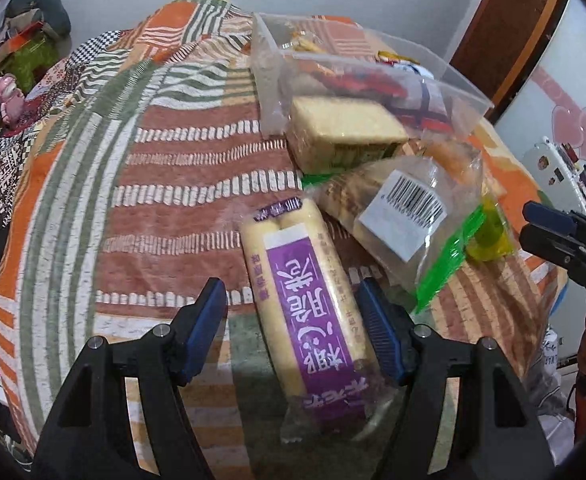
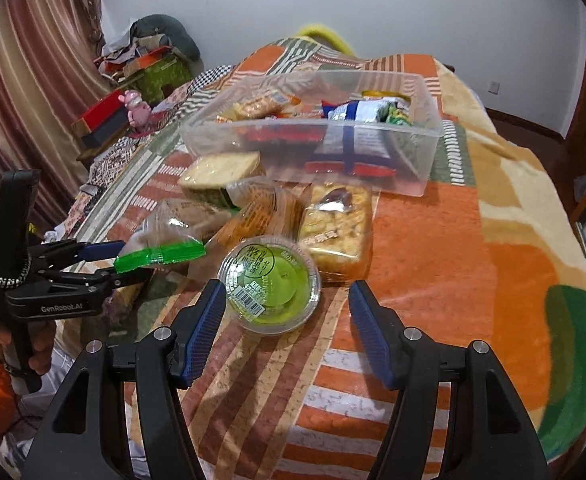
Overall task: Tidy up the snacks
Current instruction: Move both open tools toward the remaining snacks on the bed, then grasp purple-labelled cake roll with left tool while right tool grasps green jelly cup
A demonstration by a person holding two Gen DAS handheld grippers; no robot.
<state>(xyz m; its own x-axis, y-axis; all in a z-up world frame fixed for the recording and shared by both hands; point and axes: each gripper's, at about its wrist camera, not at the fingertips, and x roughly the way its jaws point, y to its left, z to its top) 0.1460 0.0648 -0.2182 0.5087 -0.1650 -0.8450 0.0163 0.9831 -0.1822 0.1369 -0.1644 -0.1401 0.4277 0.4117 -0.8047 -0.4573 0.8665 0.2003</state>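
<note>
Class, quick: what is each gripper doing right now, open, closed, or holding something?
Left gripper: open, around the purple-labelled snack pack, not pressing it.
Right gripper: open, empty, just short of the green jelly cup.

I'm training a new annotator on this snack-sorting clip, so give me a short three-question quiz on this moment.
1. True or false: the left tongs are clamped shut on the purple-labelled bread pack.
2. Which snack lies nearest ahead of the right tongs? A) green jelly cup B) crumbly cake pack C) blue-and-white bag
3. Fill in: the clear plastic bin stands on a patterned ____.

Key: 1 false, the pads stand apart; 2 A; 3 blanket.
</note>
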